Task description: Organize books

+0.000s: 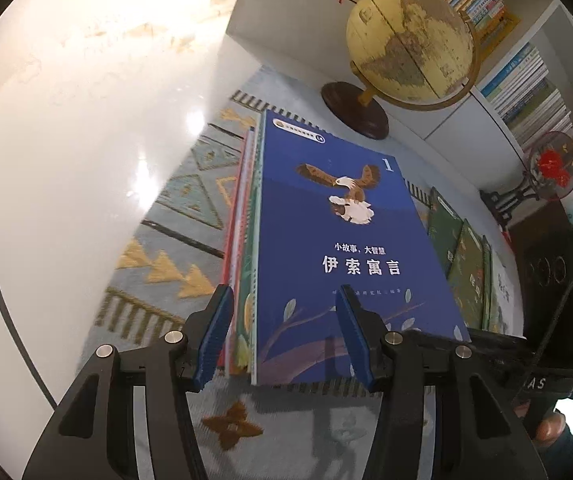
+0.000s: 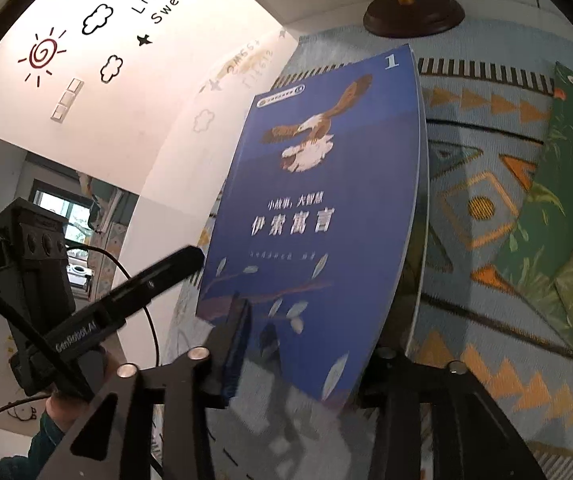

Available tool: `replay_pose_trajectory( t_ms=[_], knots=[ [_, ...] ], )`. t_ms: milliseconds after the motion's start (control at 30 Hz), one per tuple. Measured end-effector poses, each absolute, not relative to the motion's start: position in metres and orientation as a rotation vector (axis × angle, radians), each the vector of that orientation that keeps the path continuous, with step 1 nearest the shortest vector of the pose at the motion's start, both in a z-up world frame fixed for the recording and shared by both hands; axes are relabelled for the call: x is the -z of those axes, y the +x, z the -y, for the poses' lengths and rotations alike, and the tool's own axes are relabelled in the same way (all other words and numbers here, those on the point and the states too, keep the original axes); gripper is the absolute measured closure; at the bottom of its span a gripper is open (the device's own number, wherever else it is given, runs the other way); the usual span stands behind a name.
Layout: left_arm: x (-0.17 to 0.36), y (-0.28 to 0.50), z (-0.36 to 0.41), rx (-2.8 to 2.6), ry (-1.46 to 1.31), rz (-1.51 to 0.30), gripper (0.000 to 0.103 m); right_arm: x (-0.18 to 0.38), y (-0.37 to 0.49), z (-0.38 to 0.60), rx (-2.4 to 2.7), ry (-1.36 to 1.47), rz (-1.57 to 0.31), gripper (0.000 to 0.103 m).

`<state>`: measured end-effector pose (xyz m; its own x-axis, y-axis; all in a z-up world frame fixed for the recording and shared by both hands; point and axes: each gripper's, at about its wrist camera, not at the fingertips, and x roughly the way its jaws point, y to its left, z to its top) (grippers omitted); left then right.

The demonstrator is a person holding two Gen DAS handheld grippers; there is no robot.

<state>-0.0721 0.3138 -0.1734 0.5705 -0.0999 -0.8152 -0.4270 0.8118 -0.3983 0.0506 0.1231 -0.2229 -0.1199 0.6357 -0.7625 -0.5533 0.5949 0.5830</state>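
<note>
We judge the sorting well begun but not finished. A stack of books lies on the patterned rug, and the blue book with the eagle cover lies on top as its newest layer, its spine edge roughly lined up with the books beneath. Our left hand-held gripper straddles the near corner of that stack, jaws spread, one pad outside the stack and one over the blue cover; we cannot tell whether either presses. Our right hand-held gripper has its jaws parted around the blue book's near edge, seemingly letting go. Still loose are the green books, lying beside the stack toward the bookshelf; these remain to be gathered.
</note>
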Motion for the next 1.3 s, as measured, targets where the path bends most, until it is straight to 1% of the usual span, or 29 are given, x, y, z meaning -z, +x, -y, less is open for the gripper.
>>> replay_pose_trajectory(
  t_ms=[167,200,267,333,367,467,533,567,600,767,867,967,1067,1200,1300],
  knots=[
    [0.156,-0.075,-0.291,-0.207,-0.546,-0.956,0.054,0.22,0.035,-0.095,-0.99,0.018,-1.358,0.059],
    [0.154,-0.074,-0.284,-0.197,-0.534,-0.956,0.05,0.221,0.031,-0.084,-0.977,-0.002,-1.36,0.059],
    [0.148,-0.065,-0.263,-0.156,-0.516,-0.955,0.05,0.221,0.022,-0.059,-0.945,-0.039,-1.344,0.059],
    [0.143,-0.052,-0.237,-0.105,-0.494,-0.959,0.048,0.222,0.014,-0.027,-0.892,-0.064,-1.335,0.059],
    [0.141,-0.046,-0.225,-0.082,-0.484,-0.96,0.045,0.222,0.013,-0.011,-0.861,-0.064,-1.333,0.059],
    [0.133,-0.02,-0.176,0.013,-0.428,-0.967,0.045,0.22,0.014,0.049,-0.745,-0.025,-1.307,0.059],
    [0.128,0.003,-0.137,0.093,-0.39,-0.976,0.037,0.213,0.022,0.092,-0.66,0.023,-1.284,0.059],
    [0.126,0.008,-0.124,0.114,-0.383,-0.977,0.029,0.21,0.026,0.111,-0.623,0.05,-1.27,0.058],
    [0.124,0.017,-0.107,0.145,-0.376,-0.977,0.027,0.207,0.031,0.134,-0.578,0.082,-1.253,0.058],
    [0.124,0.064,-0.025,0.321,-0.311,-0.997,0.027,0.189,0.054,0.222,-0.412,0.207,-1.147,0.053],
    [0.141,0.095,0.019,0.413,-0.277,-1.045,0.027,0.186,0.073,0.259,-0.321,0.265,-1.12,0.052],
    [0.159,0.115,0.04,0.434,-0.269,-1.099,0.029,0.192,0.092,0.286,-0.268,0.323,-1.098,0.052],
    [0.177,0.127,0.054,0.438,-0.247,-1.137,0.029,0.195,0.1,0.288,-0.271,0.322,-1.07,0.052],
    [0.199,0.137,0.065,0.434,-0.239,-1.186,0.029,0.206,0.106,0.281,-0.296,0.291,-1.084,0.054],
    [0.2,0.14,0.068,0.434,-0.238,-1.168,0.029,0.221,0.114,0.276,-0.28,0.244,-1.107,0.055]
  ],
)
